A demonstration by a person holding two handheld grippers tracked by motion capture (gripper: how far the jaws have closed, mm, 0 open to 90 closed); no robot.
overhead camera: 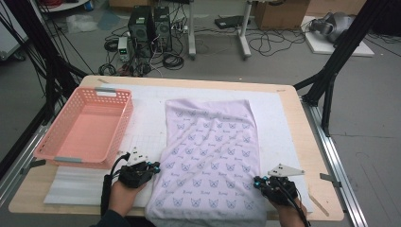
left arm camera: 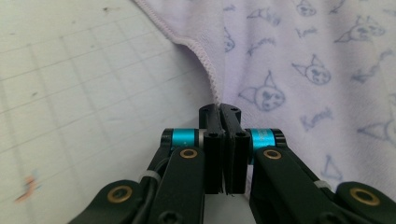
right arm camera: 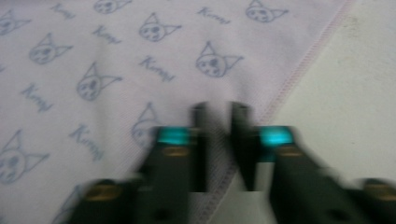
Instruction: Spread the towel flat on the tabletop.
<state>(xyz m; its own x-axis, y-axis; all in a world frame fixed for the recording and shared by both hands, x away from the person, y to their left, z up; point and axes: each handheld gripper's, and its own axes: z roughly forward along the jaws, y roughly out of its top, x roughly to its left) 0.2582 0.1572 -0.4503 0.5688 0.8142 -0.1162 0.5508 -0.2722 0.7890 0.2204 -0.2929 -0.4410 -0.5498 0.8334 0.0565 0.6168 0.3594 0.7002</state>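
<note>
Pinching the cloth's (overhead camera: 208, 151) hem, left tongs (left arm camera: 222, 108) shut; right tongs (right arm camera: 220, 112) slightly parted.

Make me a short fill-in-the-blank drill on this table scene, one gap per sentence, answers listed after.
1. The cloth on the table is printed with small ____ faces.
2. The basket at the far left of the table is ____ in colour.
3. The left gripper has its jaws closed on the cloth's ____.
4. The basket holds ____.

Missing words: cat; pink; edge; nothing
</note>
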